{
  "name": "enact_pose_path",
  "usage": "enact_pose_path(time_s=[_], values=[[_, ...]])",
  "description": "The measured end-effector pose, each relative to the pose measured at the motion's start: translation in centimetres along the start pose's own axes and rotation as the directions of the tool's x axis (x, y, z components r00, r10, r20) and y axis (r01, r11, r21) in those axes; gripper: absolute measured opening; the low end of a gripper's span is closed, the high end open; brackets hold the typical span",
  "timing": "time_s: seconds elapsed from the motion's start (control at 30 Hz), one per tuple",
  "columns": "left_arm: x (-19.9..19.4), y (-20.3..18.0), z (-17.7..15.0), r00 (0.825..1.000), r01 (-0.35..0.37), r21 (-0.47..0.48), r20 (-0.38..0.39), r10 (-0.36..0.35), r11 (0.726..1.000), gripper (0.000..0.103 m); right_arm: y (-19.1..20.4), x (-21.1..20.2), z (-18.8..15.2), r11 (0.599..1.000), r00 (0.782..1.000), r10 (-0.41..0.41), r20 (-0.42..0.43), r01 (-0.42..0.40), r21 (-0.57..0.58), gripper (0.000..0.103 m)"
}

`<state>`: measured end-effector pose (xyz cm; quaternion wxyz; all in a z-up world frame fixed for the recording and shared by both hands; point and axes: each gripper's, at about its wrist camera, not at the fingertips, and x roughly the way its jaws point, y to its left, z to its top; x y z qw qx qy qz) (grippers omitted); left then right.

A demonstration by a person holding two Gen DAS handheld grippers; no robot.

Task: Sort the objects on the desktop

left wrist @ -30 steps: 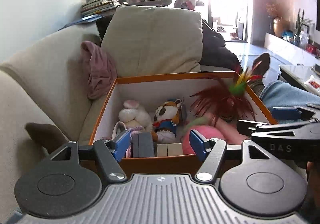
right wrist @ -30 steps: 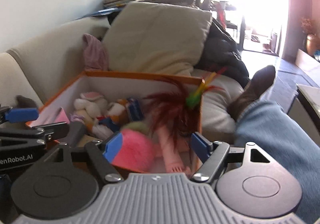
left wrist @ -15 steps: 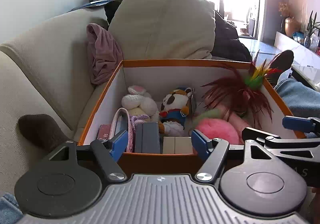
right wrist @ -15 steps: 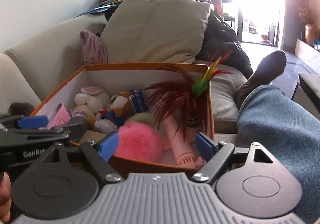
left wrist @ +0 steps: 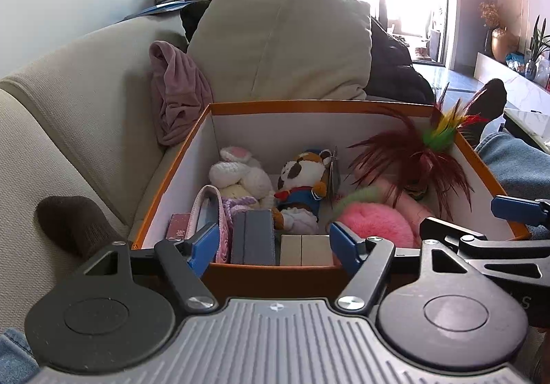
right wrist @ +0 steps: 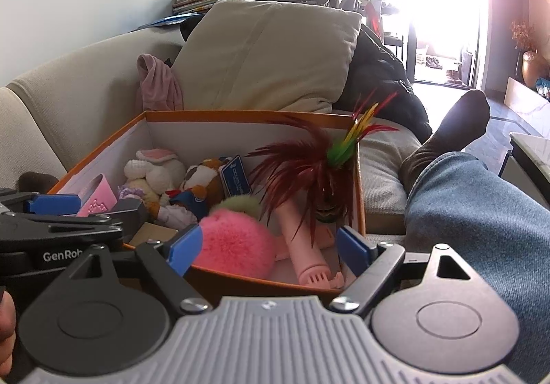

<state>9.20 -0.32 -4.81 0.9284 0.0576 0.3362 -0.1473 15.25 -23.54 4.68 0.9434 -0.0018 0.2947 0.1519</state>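
Note:
An orange box point(left wrist: 309, 105) point(right wrist: 240, 115) with white inner walls sits on the sofa, filled with things: a white bunny plush point(left wrist: 240, 174), a dog plush point(left wrist: 302, 184), a pink fluffy ball point(left wrist: 374, 222) point(right wrist: 233, 243), a dark red feather toy point(left wrist: 412, 157) point(right wrist: 309, 171), a grey case point(left wrist: 256, 236), beige blocks point(left wrist: 306, 250) and a pink pouch point(left wrist: 209, 209). My left gripper point(left wrist: 273, 246) is open and empty at the box's near rim. My right gripper point(right wrist: 266, 246) is open and empty at the near right corner, over the pink ball.
A beige sofa back point(left wrist: 86, 102) and large cushion point(left wrist: 285, 44) stand behind the box. A mauve cloth point(left wrist: 175, 95) hangs to its left. A person's jeans leg point(right wrist: 481, 212) and dark sock point(right wrist: 447, 130) lie right of the box. A dark sock point(left wrist: 72, 226) lies left.
Both grippers have risen and drawn back a little, so more of the box's inside shows. Both stay open and empty. Nothing in the box has moved.

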Motion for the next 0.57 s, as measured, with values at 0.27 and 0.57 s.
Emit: enact_pose_path(time_s=[0.27, 0.57], values=[[0.07, -0.01, -0.03, 1.000, 0.001, 0.000, -0.001, -0.001, 1.000, 0.083, 0.04, 0.04, -0.03, 1.000, 1.000, 0.001, 0.005, -0.001, -0.003, 0.086], [0.16, -0.13, -0.18, 1.000, -0.004, -0.001, -0.001, 0.004, 1.000, 0.083, 0.08, 0.03, -0.06, 1.000, 1.000, 0.000, 0.010, 0.001, -0.005, 0.086]])
